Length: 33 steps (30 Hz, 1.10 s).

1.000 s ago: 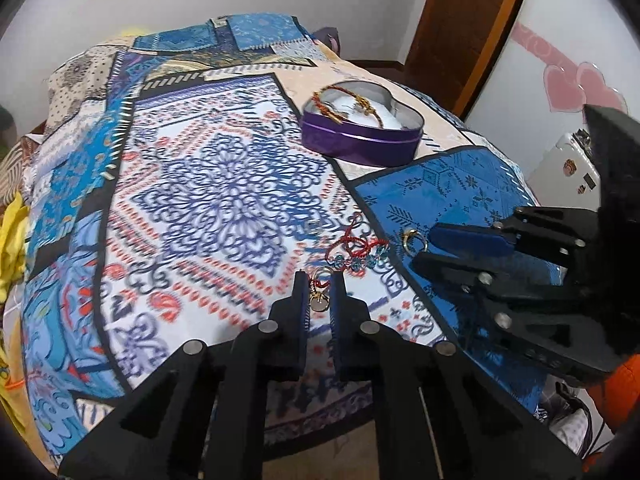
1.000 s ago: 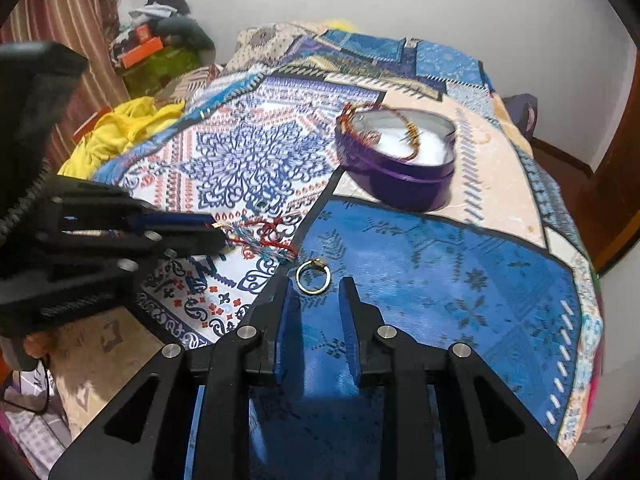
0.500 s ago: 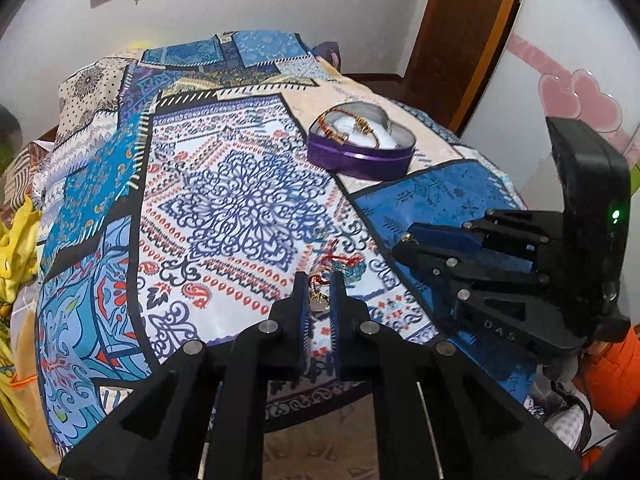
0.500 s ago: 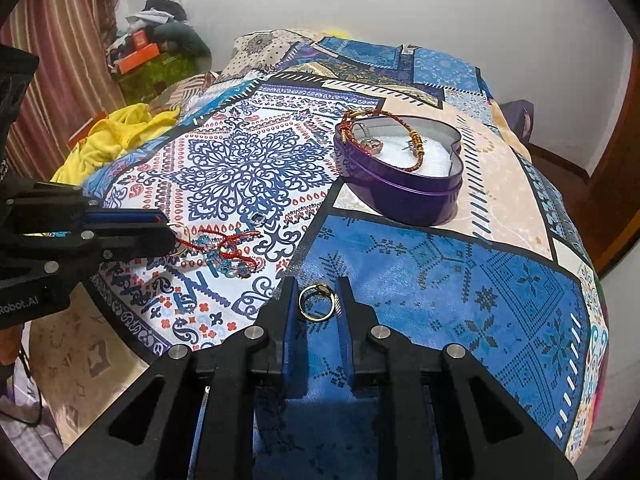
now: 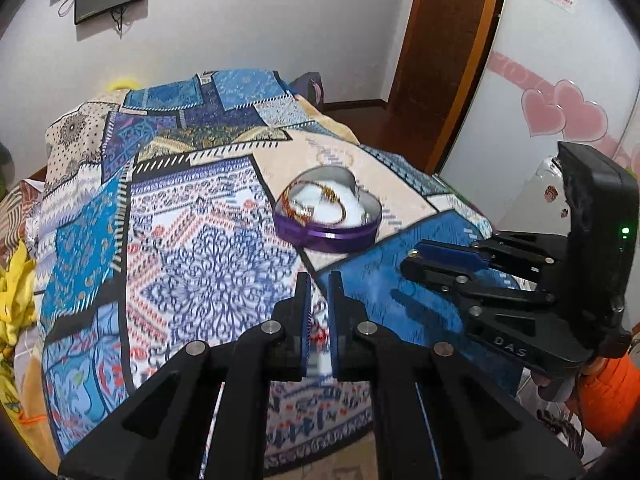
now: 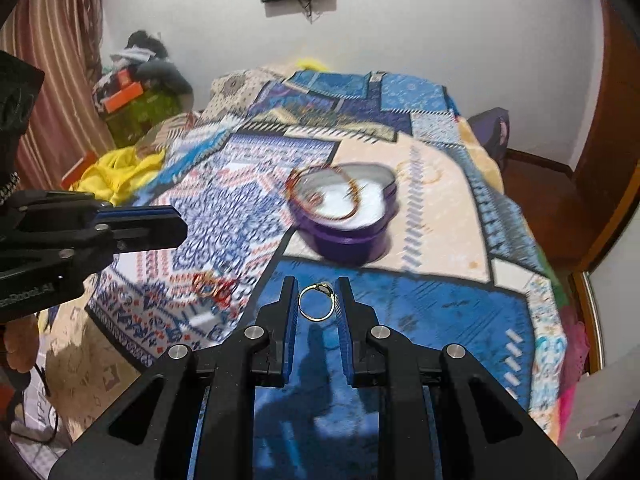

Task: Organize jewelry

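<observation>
A purple heart-shaped tin (image 5: 328, 224) with bangles inside sits on the patterned bedspread; it also shows in the right wrist view (image 6: 344, 212). My right gripper (image 6: 317, 300) is shut on a gold ring (image 6: 316, 303) and holds it above the blue patch. My left gripper (image 5: 319, 292) is nearly closed; blurred red jewelry (image 5: 318, 336) shows low between its fingers, and I cannot tell if it is gripped. Red and gold jewelry (image 6: 212, 286) lies blurred on the bedspread left of the right gripper.
The bedspread (image 5: 192, 240) covers a bed. Yellow cloth (image 6: 116, 172) lies at its left side. A wooden door (image 5: 444, 52) and a white cabinet with pink hearts (image 5: 560, 116) stand to the right. Clutter (image 6: 136, 92) sits by the curtain.
Both grippers have risen and pulled back from the bedspread. The right one lifted the gold ring. The left one rose and the pendant seen between its tips has dropped out of clear view.
</observation>
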Available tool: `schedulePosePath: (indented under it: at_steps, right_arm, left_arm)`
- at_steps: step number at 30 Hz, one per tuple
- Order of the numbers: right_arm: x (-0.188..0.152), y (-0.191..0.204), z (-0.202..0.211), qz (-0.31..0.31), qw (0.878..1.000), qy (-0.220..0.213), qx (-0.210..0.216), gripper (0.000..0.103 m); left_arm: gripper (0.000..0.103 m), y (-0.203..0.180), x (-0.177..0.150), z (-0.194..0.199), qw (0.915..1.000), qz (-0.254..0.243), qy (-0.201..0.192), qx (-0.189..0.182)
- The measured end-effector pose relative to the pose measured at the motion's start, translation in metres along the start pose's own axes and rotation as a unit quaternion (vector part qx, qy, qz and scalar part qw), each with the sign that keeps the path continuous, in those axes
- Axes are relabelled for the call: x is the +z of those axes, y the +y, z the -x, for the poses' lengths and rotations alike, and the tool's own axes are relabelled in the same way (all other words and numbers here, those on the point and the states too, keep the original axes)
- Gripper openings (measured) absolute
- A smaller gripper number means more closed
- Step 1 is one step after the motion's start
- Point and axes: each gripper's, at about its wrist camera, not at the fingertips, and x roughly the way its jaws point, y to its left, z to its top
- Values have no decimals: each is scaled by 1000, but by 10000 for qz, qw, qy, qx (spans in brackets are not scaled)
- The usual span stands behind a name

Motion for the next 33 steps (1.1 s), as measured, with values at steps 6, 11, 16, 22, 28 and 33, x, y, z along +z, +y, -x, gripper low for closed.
schedulePosePath:
  at_steps: [6, 11, 16, 22, 28, 33]
  right_arm:
    - [6, -11, 5, -141, 9998, -146, -19, 17]
    - [3, -12, 4, -158, 9998, -131, 8, 17]
    - [0, -12, 1, -161, 9998, -57, 56, 17]
    - [-2, -14, 0, -224, 9997, -21, 106, 17]
    - [-4, -14, 0, -188, 9998, 30, 111, 17]
    - [-5, -14, -4, -194, 9997, 90, 123, 17]
  left_arm:
    - [11, 13, -1, -3, 9996, 84, 222, 117]
    - [44, 28, -25, -13, 9974, 279, 647, 121]
    - [44, 25, -41, -21, 9967, 241, 753, 190]
    - [44, 14, -37, -35, 9967, 175, 796, 49]
    - [27, 11, -39, -49, 9963, 172, 839, 93]
    - [18, 10, -37, -50, 9967, 126, 807, 28]
